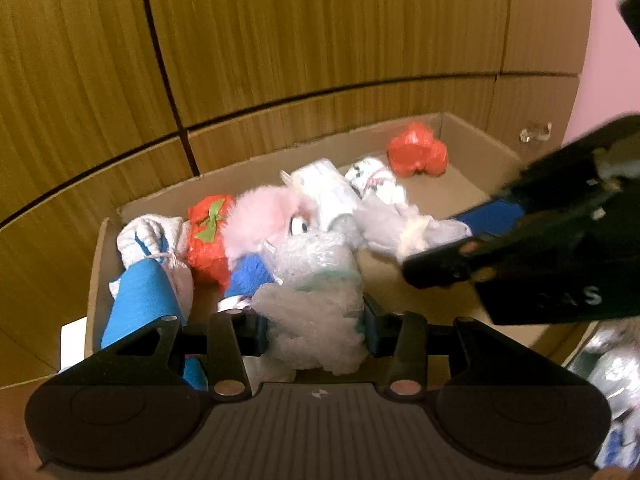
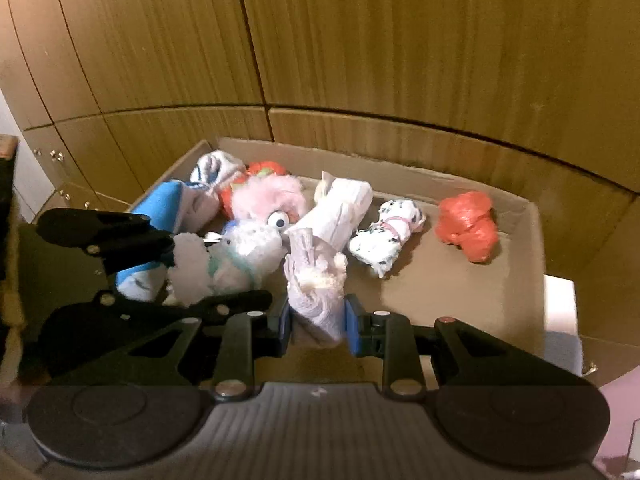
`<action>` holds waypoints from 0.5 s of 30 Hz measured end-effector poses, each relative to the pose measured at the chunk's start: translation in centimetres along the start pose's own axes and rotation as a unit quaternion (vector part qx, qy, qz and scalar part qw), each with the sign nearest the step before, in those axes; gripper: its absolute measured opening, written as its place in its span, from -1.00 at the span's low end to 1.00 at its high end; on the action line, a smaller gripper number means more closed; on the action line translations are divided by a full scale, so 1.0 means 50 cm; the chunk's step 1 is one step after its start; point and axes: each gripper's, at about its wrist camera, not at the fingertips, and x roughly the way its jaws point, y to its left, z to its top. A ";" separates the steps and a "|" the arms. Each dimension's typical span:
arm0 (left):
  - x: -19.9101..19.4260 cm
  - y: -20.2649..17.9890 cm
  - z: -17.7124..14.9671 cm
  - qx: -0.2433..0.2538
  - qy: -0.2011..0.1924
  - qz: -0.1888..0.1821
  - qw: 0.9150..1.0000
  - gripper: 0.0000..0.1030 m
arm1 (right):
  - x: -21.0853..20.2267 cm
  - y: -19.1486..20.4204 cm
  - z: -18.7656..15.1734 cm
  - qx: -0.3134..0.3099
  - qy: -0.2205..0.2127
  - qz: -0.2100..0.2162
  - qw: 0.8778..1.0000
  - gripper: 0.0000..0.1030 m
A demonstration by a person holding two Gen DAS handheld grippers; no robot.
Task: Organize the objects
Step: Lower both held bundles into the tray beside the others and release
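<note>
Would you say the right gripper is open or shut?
Shut: the right gripper has its blue pads pressed against a pale rolled sock.

From my left wrist view, the silvery crinkled bundle (image 1: 612,376) beside the brown cardboard box (image 1: 472,136) is cut off by the edge and too blurred to identify.

Right gripper (image 1: 440,240) body shows "AS" (rest blurred).
</note>
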 end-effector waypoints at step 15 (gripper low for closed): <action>-0.019 0.003 0.001 0.000 -0.008 -0.001 1.000 0.30 | 0.009 0.003 0.016 -0.014 0.014 -0.008 1.000 -0.32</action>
